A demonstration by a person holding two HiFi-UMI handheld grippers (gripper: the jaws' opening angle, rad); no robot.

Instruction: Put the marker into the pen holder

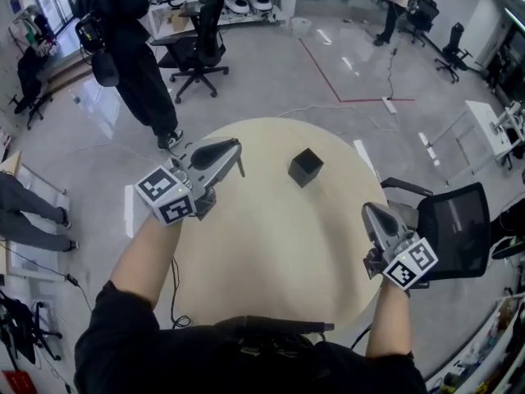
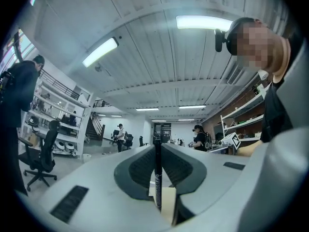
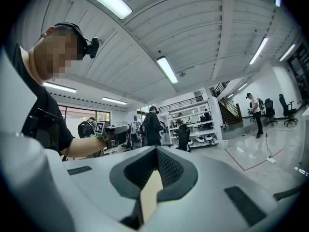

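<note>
Closest to the head camera I see the black shirt of the person who wears the rig, with both bare forearms reaching over a round pale beige table.

At the far left edge of this table is the left gripper. Its fingers are clamped on a thin black marker with white print on the barrel. In the left gripper view the marker stands upright between the ribbed pads; in the head view its end sticks out near the tips.

On the far half of the table stands a small black cube-shaped pen holder, to the right of the left gripper and apart from it.

At the near right edge is the right gripper, its fingers pressed together with no object between them.

Far left, on the grey floor, a person in black clothes stands beside a black office chair.
</note>
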